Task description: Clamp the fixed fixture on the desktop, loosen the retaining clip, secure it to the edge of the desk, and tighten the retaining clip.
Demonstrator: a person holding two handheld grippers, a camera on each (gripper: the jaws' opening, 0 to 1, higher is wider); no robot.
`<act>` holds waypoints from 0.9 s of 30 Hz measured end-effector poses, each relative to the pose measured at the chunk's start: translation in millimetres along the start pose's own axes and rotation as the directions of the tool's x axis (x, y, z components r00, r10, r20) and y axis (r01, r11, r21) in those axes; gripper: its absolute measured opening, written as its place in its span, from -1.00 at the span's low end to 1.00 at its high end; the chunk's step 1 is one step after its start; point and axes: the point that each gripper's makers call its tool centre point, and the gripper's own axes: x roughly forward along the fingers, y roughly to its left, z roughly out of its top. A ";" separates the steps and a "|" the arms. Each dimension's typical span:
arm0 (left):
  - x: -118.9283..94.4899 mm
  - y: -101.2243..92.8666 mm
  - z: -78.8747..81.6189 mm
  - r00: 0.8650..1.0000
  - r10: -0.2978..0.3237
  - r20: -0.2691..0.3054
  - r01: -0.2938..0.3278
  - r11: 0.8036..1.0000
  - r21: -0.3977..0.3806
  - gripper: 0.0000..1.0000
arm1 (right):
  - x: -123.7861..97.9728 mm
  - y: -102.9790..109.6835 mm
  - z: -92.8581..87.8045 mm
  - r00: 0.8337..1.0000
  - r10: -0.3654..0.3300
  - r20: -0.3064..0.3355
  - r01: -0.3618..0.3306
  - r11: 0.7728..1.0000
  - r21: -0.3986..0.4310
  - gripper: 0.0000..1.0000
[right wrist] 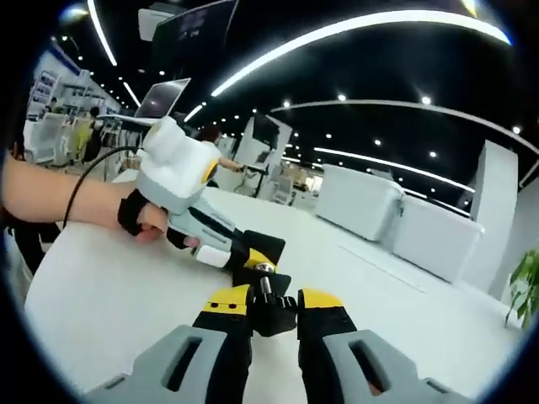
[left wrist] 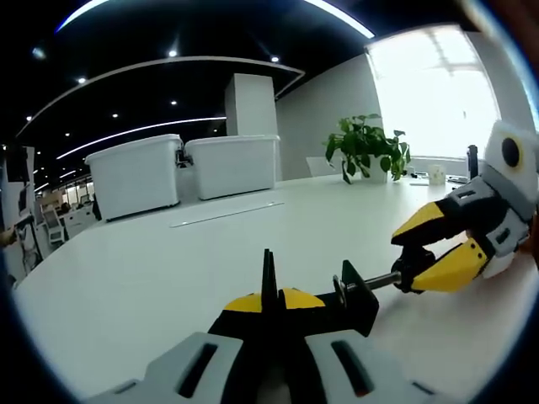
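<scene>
left hand-held gripper (left wrist: 269,282) clamped tight on the black fixture (left wrist: 354,305) resting on the white surface (left wrist: 168,269); right hand-held gripper (right wrist: 274,296) pinches its screw knob (right wrist: 271,316).

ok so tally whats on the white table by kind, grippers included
grippers: 2 (left gripper, right gripper)
black clamp fixture: 1
white storage bins: 2
potted plant: 1
total: 6
</scene>
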 end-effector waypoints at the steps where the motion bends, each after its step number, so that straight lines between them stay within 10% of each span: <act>1: 0.2 0.3 0.1 1.000 0.000 0.000 0.000 1.000 0.000 -0.89 | 0.2 0.3 0.2 1.000 -0.001 0.000 0.001 1.000 -0.015 -0.62; 13: 1.3 2.7 0.6 1.000 0.006 -0.002 -0.006 1.000 -0.002 -0.89 | 2.5 5.6 2.5 0.999 -0.041 0.003 0.040 0.950 -0.311 -0.61; 27: -0.2 1.6 -0.4 1.000 0.008 -0.004 -0.008 1.000 -0.005 -0.89 | 3.4 6.9 2.3 0.999 -0.047 0.006 0.046 0.905 -0.423 -0.59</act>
